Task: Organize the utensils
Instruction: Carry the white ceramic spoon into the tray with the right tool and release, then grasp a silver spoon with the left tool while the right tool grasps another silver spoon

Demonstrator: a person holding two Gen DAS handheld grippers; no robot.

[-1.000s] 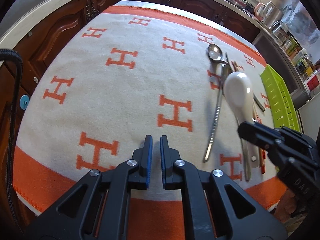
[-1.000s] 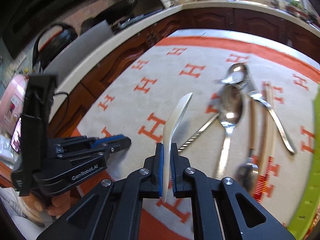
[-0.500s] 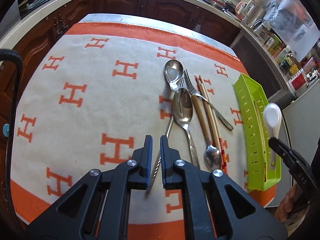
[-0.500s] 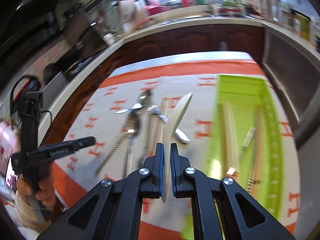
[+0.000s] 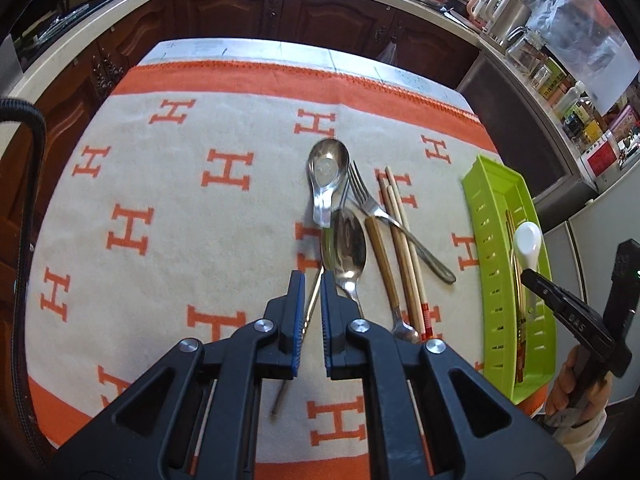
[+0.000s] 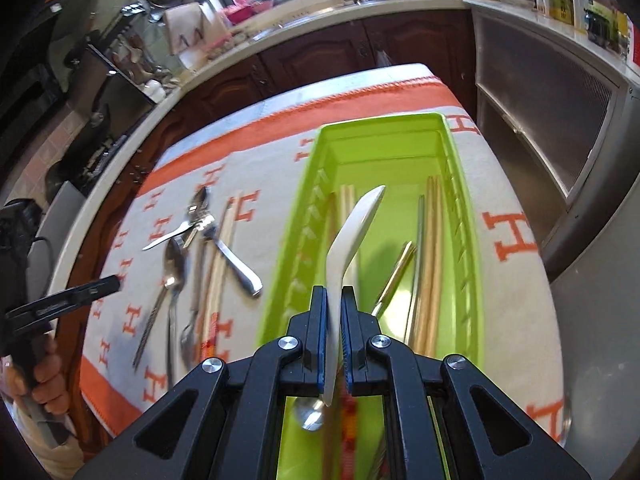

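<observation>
White ceramic spoon [image 6: 352, 236] clenched in my right claw [image 6: 333, 312] above the green tray [image 6: 472, 240]; left claw [image 5: 311, 300] pinched closed, empty.

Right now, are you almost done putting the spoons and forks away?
Partly. Some chopsticks already lie in the green tray. The right tongs hold the white spoon above the tray. Two metal spoons, a fork and chopsticks are left on the cloth.
</observation>
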